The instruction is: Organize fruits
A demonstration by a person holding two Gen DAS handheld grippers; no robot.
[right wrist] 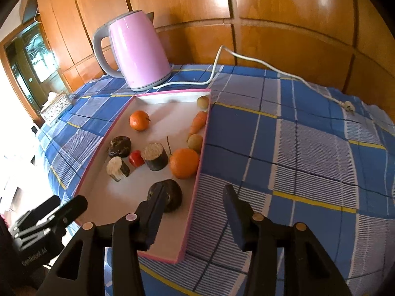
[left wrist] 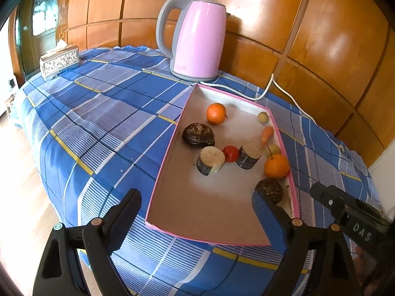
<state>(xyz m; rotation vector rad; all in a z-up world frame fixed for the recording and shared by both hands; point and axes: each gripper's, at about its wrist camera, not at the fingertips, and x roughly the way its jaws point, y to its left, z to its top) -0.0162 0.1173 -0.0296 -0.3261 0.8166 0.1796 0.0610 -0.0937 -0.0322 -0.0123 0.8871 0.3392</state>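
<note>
A pink-rimmed shallow box [left wrist: 170,157] [right wrist: 197,170] lies on the blue plaid cloth. In it are two oranges [left wrist: 216,113] [left wrist: 276,165], two dark lumps [left wrist: 198,135] [left wrist: 269,190], two cut cylinders [left wrist: 211,160] [left wrist: 248,156], a red fruit [left wrist: 230,153], a carrot [left wrist: 267,135] and two small yellow fruits [left wrist: 263,117] [left wrist: 273,149]. My left gripper [left wrist: 196,203] is open and empty over the box's near end. My right gripper [right wrist: 192,206] is open and empty, straddling the box's right wall beside the near dark lump [right wrist: 170,194].
A pink kettle [left wrist: 195,37] [right wrist: 138,49] stands behind the box, its white cord [right wrist: 246,61] trailing right along the wooden wall. A silver tissue box [left wrist: 59,61] sits at the far left. The table edge drops off at left.
</note>
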